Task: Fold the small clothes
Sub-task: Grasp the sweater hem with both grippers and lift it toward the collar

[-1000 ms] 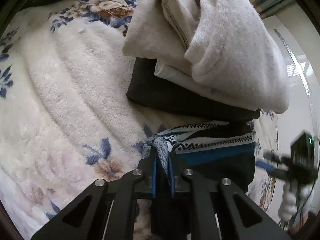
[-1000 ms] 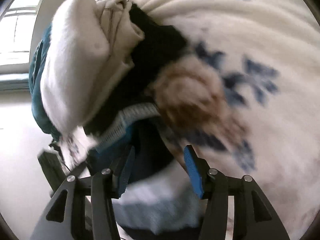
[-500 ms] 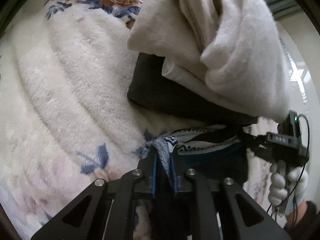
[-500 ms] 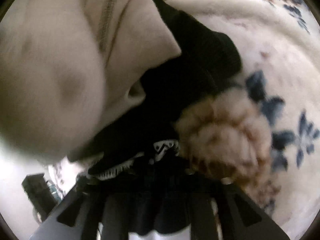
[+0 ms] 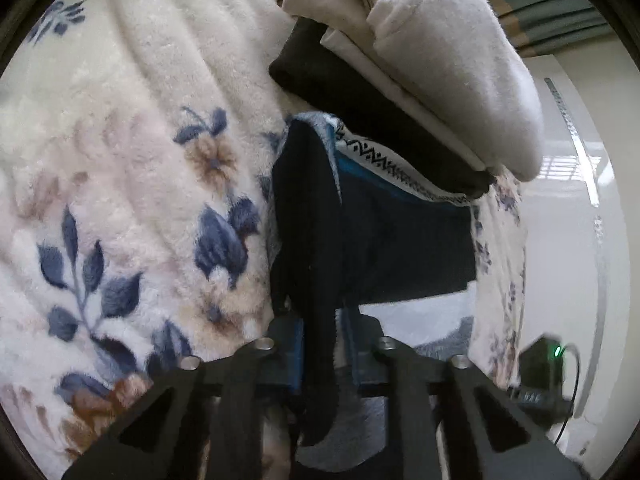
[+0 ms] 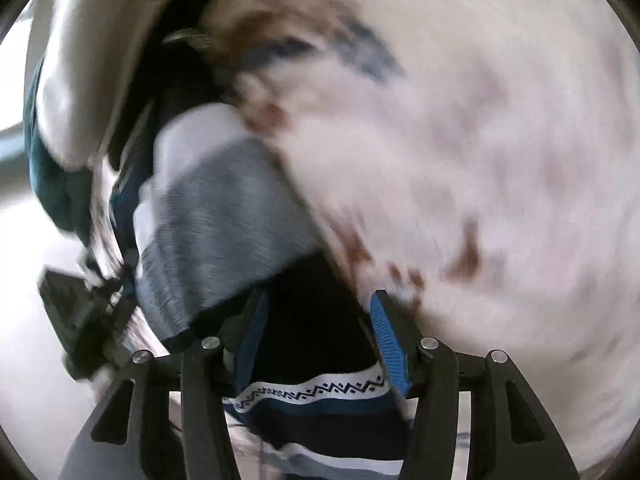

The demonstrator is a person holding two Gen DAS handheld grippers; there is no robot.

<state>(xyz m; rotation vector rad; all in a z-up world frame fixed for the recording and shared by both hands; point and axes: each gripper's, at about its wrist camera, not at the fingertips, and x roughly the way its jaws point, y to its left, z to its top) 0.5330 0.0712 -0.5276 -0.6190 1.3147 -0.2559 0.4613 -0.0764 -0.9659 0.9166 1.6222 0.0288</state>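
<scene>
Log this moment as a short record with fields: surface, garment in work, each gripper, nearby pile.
surface: fleecy floral blanket
garment in work: dark patterned garment with a zigzag band, lying beside the pile
left gripper: shut on a dark fold of the garment
right gripper: jaws apart, garment between them; view blurred
nearby pile: folded clothes, cream items on top of a black one

Navy zigzag-banded garment (image 5: 400, 216), seemingly grey-striped

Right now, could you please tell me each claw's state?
Left claw: closed on the dark patterned garment.
Right claw: open, garment lying between its fingers.
</scene>
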